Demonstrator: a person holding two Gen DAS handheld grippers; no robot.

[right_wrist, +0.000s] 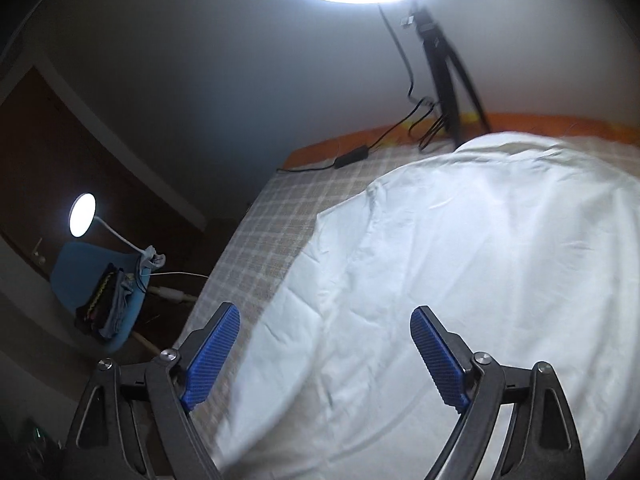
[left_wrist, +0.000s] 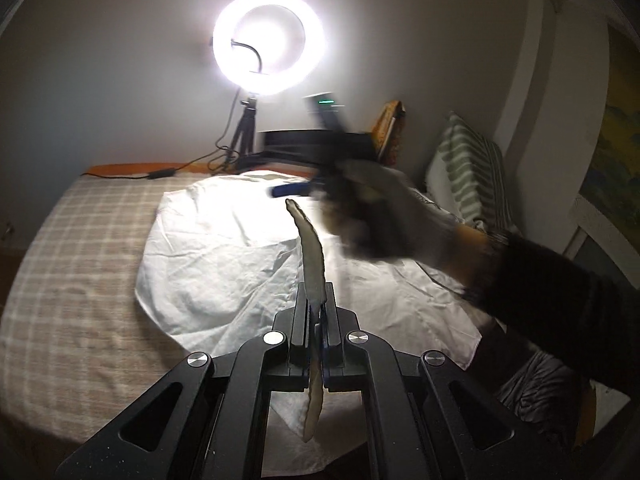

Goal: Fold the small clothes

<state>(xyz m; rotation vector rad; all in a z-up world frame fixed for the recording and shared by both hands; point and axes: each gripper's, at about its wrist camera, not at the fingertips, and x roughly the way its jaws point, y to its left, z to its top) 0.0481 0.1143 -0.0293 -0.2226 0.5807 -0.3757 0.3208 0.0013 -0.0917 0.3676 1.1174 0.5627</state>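
Observation:
My left gripper [left_wrist: 316, 300] is shut on a thin grey-beige piece of cloth [left_wrist: 310, 248]. I see the cloth edge-on; it sticks up past the fingertips and hangs down below the jaws. Under it a white cloth [left_wrist: 224, 264] lies spread and creased on the bed. My right gripper [left_wrist: 296, 191] shows blurred beyond the strip, held by a gloved hand [left_wrist: 384, 216] in a dark sleeve. In the right wrist view that gripper [right_wrist: 326, 312] is open, blue pads [right_wrist: 212, 356] wide apart, nothing between them, above the white cloth [right_wrist: 460, 260].
A checked bed cover [left_wrist: 80, 264] lies under the white cloth. A ring light [left_wrist: 269, 42] on a tripod [left_wrist: 244, 136] stands at the bed's far edge with cables. A striped pillow [left_wrist: 468, 168] is at the right. Left of the bed, a blue chair [right_wrist: 72, 276] holds clothes beside a lamp [right_wrist: 82, 209].

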